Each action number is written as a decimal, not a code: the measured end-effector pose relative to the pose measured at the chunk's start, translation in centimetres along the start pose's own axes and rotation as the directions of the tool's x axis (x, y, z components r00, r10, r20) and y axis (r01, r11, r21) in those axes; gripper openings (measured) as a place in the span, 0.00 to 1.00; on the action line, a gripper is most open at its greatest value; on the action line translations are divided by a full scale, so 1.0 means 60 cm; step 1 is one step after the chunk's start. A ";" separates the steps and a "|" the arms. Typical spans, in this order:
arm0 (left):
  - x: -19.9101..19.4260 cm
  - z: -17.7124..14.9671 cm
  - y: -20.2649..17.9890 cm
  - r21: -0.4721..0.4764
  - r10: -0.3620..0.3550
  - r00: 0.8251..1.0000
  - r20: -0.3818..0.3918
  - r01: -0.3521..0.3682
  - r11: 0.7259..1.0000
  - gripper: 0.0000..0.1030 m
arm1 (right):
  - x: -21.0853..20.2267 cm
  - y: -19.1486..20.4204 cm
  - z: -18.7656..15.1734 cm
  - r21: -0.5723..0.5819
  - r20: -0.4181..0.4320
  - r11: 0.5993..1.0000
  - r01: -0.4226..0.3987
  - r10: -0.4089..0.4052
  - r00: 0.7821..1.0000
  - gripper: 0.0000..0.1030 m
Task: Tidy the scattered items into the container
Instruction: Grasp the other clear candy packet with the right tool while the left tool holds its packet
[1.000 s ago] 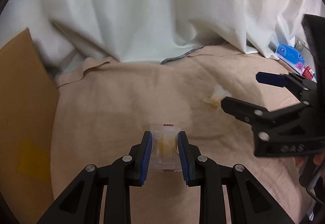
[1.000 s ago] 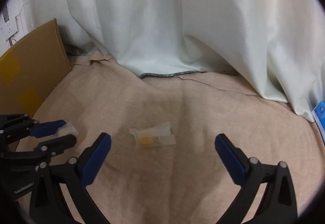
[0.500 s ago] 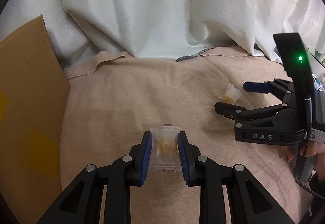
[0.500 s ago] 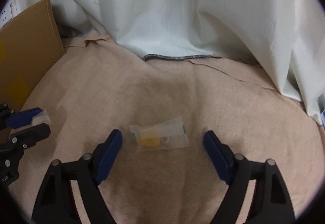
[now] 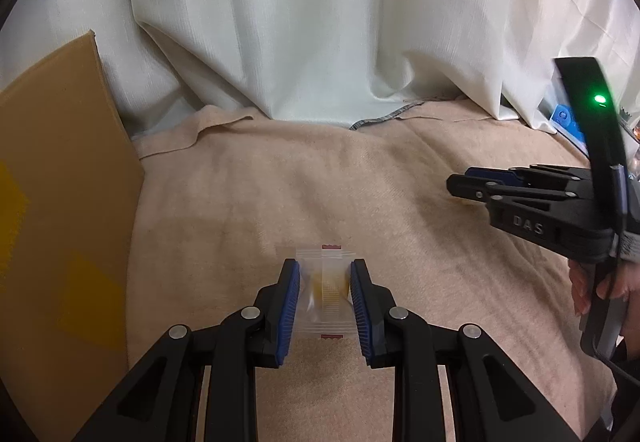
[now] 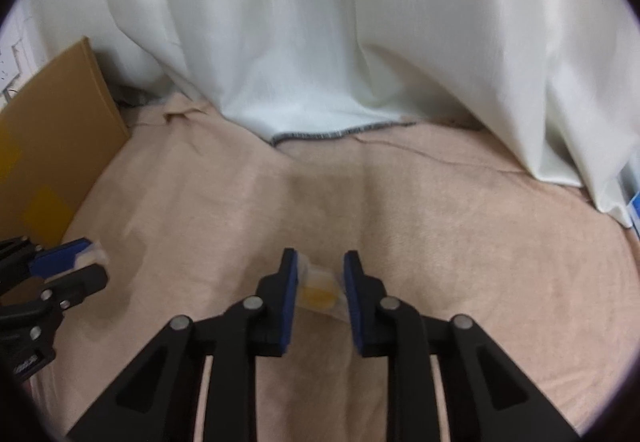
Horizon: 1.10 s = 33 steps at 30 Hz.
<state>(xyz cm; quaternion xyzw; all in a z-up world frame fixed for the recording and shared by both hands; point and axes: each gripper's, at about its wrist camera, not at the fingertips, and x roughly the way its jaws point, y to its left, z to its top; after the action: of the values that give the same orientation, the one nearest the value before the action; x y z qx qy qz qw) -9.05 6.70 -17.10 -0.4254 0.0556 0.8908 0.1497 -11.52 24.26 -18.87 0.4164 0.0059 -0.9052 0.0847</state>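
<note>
Both tools had a snack packet in them, so the picking-up step looked about done and the carrying step was next. In the left wrist view, the left tool [image 5: 325, 284] sat low in the middle of the frame, and its two blue pads were pressed on the sides of a small clear packet [image 5: 326, 284] with something yellow inside. The packet stood between the pads, above the tan blanket [image 5: 360, 181] that filled the middle of the frame. In the right wrist view, the right tool [image 6: 319, 284] was also low in the middle, and its pads were closed in on a second clear packet [image 6: 319, 290] with a yellow piece in it. That view was a bit blurry, so I think the pads were squeezing it, but I could not be fully sure they had a firm hold. The right tool also showed at the right edge of the left wrist view, with a hand [image 5: 616, 286] holding its handle. A brown cardboard box [image 5: 60, 222] stood at the left side of the frame, right next to the blanket, and it was most likely the container, though its inside was hidden. A white curtain [image 5: 320, 21] hung across the top of the frame. No other loose packets showed on the blanket. The next move would call for lifting each packet up, carrying it to the left over the wall of the box, and only then letting the pads come apart. The packets looked thin and slippery, so a steady squeeze would matter on the way.
</note>
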 end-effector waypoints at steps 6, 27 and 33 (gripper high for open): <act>-0.013 0.004 -0.005 -0.003 -0.005 1.000 0.013 0.005 1.000 0.26 | -0.066 0.011 -0.020 -0.036 0.054 0.999 -0.028 0.030 0.998 0.10; -0.015 -0.014 -0.017 -0.011 -0.025 1.000 0.011 0.025 1.000 0.26 | -0.076 0.028 -0.093 -0.109 -0.023 0.994 -0.015 0.012 1.000 0.70; -0.015 -0.017 -0.013 -0.011 -0.027 1.000 0.004 0.027 1.000 0.26 | -0.063 0.056 -0.103 -0.148 -0.046 0.988 -0.032 0.025 0.999 0.70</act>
<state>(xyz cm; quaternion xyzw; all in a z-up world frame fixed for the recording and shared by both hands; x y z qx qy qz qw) -7.50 6.98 -17.03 -0.4252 0.0447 0.8898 0.1593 -3.95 21.99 -19.85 0.4288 0.0692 -0.8915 0.1285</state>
